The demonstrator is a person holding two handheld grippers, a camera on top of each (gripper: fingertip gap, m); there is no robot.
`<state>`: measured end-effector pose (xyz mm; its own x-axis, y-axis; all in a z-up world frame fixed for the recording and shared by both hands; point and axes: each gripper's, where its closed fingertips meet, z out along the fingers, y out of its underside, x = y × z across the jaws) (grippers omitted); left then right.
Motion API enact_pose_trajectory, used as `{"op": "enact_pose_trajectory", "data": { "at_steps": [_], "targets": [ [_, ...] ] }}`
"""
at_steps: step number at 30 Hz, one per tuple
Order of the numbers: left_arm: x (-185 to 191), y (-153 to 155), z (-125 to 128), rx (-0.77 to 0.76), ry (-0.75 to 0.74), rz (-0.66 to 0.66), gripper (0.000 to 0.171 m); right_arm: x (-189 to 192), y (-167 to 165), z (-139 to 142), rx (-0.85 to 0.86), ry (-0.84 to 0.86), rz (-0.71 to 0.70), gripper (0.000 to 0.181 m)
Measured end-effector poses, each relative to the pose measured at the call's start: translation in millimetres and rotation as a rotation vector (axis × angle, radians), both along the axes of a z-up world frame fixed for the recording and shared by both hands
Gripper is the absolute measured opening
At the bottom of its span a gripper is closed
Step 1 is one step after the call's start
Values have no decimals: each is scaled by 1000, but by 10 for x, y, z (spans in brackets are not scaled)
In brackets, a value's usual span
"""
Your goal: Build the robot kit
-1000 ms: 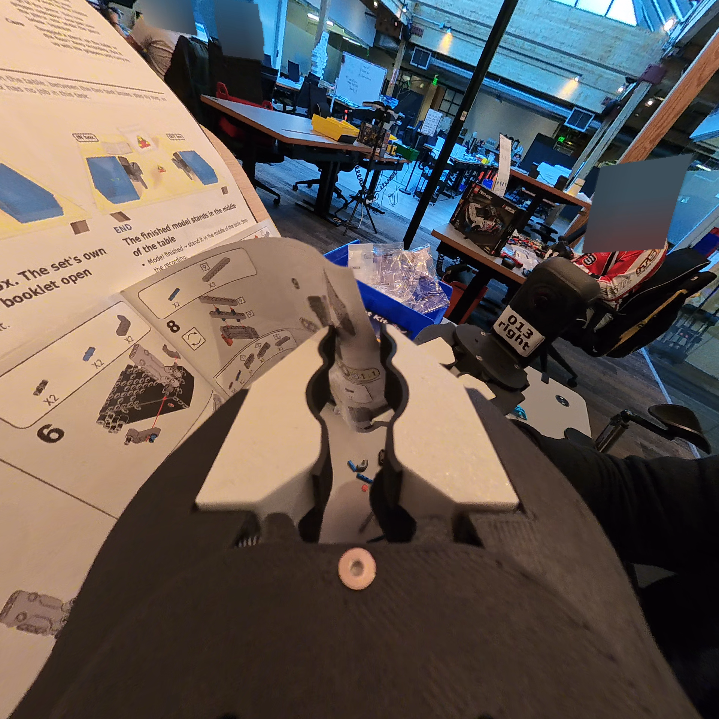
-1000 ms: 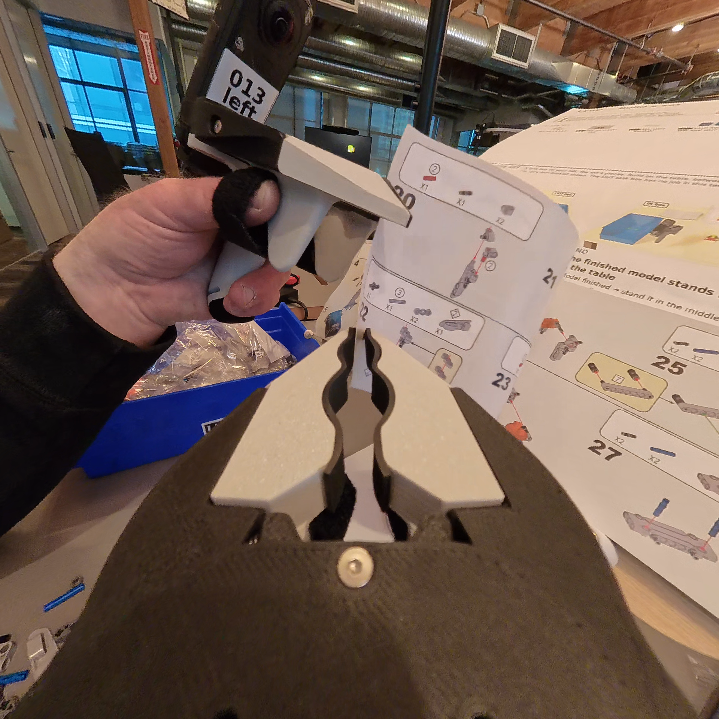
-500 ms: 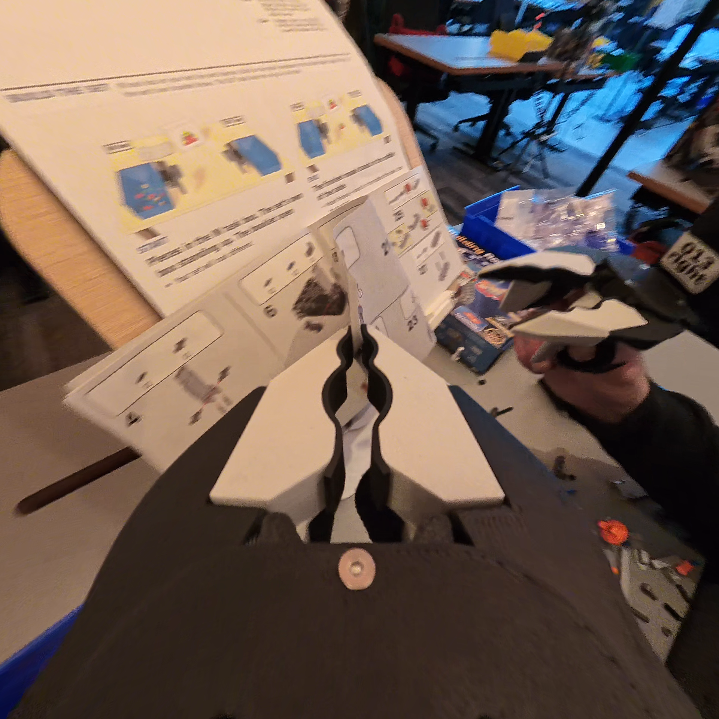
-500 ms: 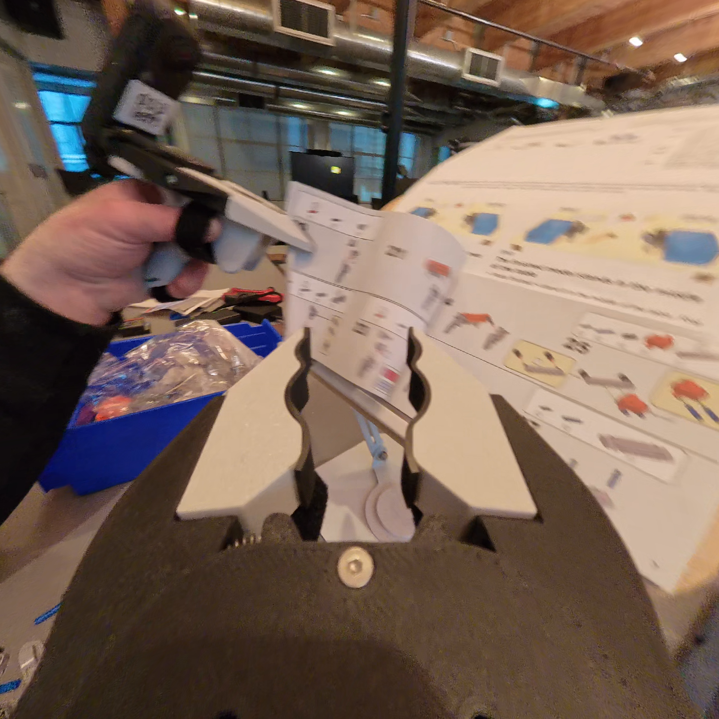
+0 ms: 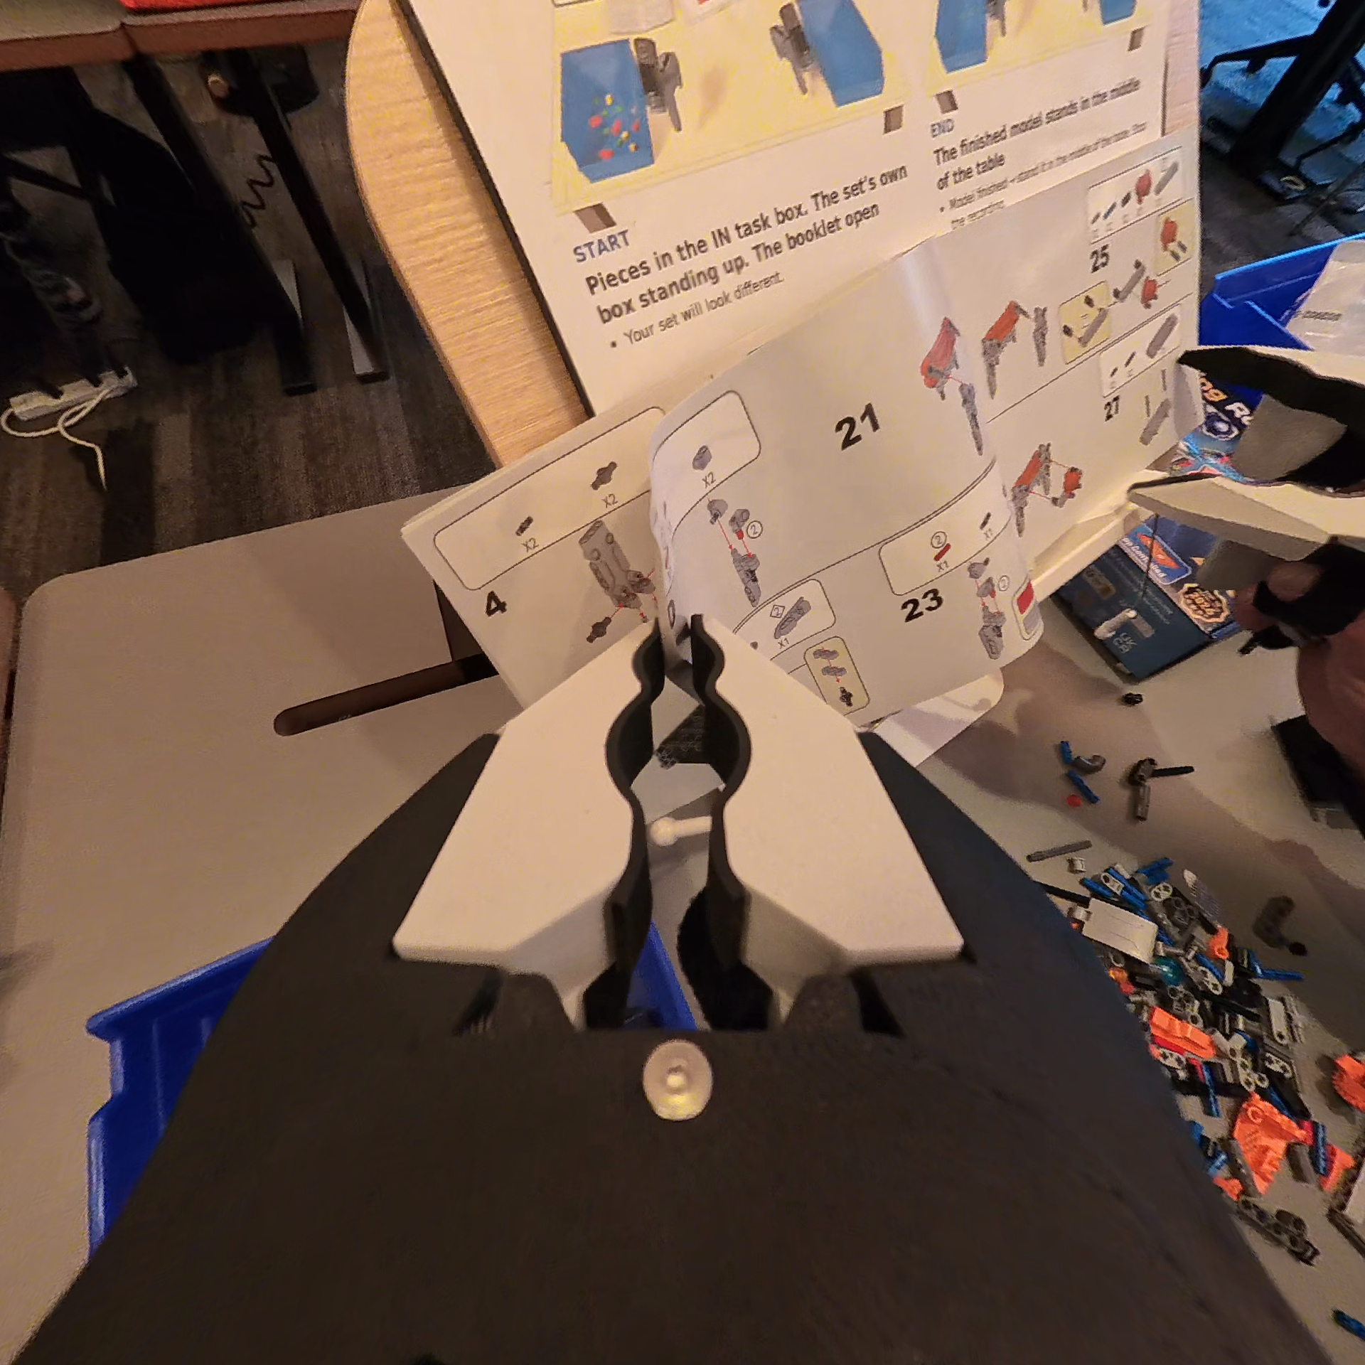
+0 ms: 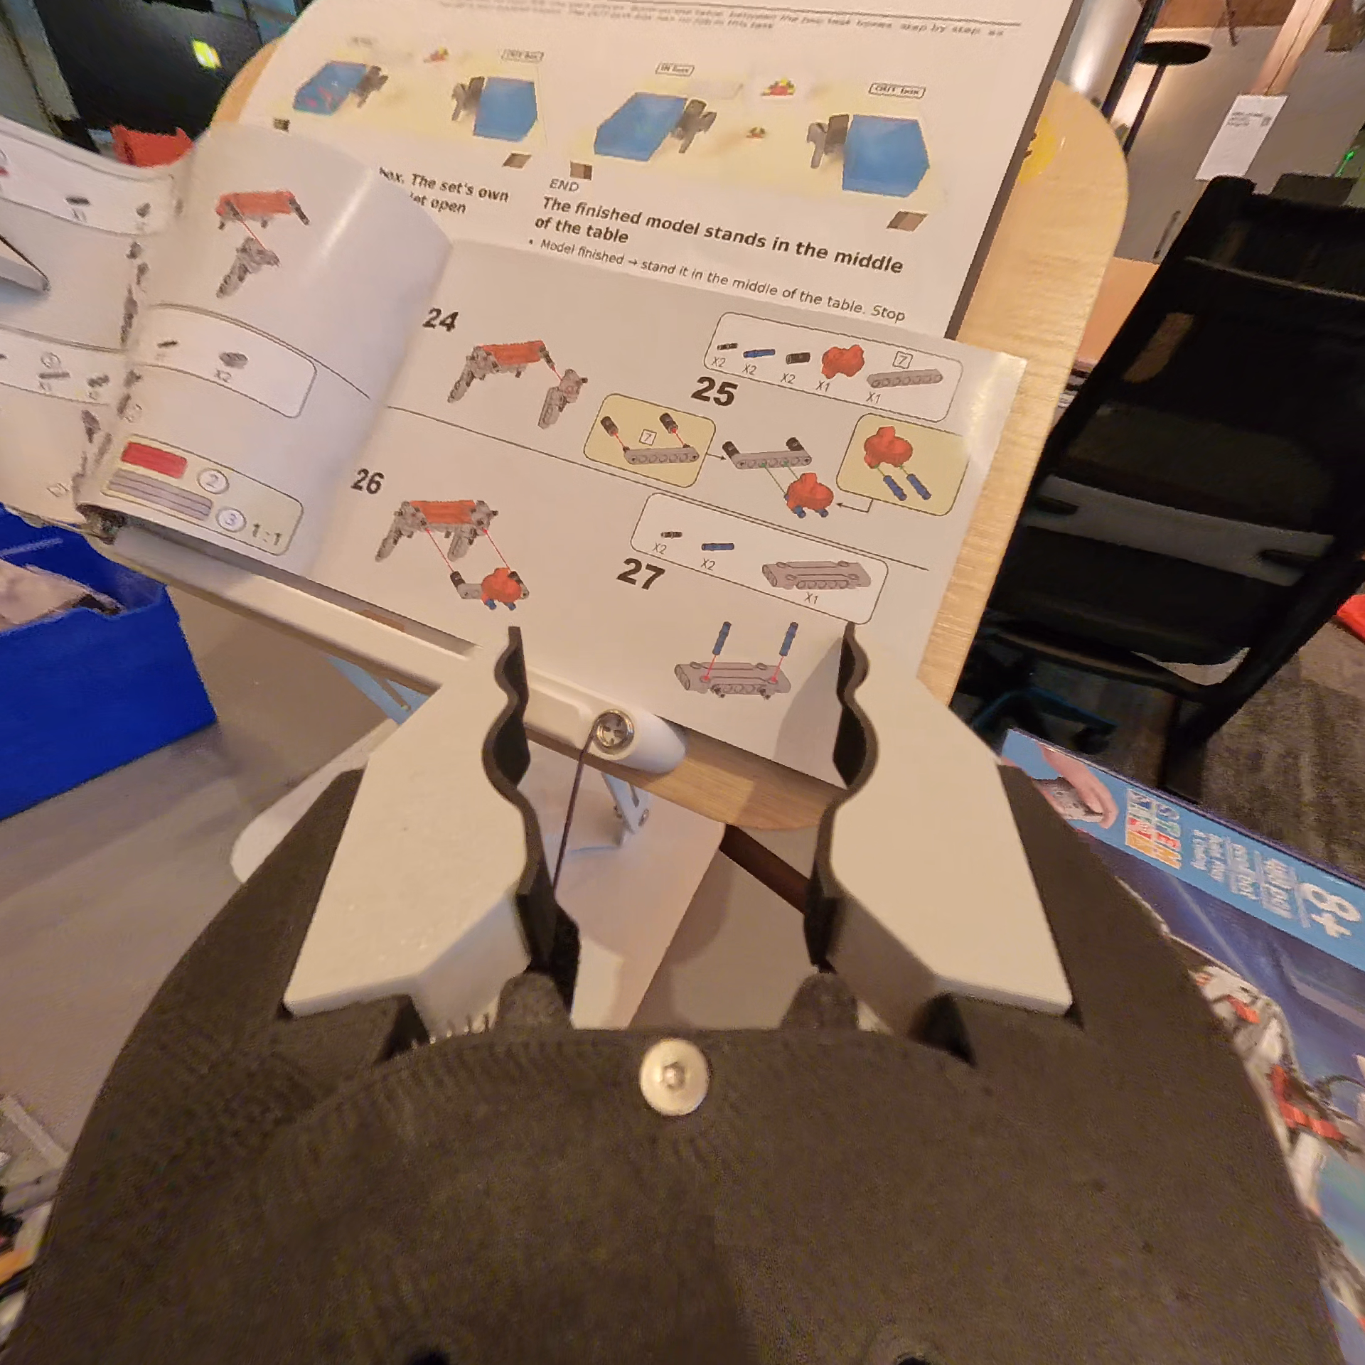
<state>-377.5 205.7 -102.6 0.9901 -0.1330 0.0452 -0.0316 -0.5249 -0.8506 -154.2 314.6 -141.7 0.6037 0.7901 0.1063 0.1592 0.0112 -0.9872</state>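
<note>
Grey tabletop (image 5: 185, 739) below: your left gripper (image 5: 678, 628) is clamped on a curled booklet page (image 5: 827, 517); your right gripper (image 6: 679, 642), jaws apart, faces the booklet (image 6: 665, 443). Pull hard and the page could tear.

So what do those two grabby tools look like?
Both look alike. Each tool has a rough, matte black body with a silver screw in the middle, and two pale grey wedge-shaped fingers lined inside with wavy black pads. In the left wrist view, the right tool shows side-on, and the hand around it has a black strap over a finger.
</note>
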Motion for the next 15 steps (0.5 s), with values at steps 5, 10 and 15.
{"op": "enact_pose_trajectory", "data": {
  "at_steps": [5,10,15],
  "targets": [
    [-39,5,-24,-9,13,19,5,47,37,-19,29,-34,-46,77],
    [-87,3,3,4,23,41,5,61,52,-27,31,-46,-61,77],
    [-110,-2,-1,2,29,49,0,73,58,-33,29,-53,-65,68]
  ]
}}
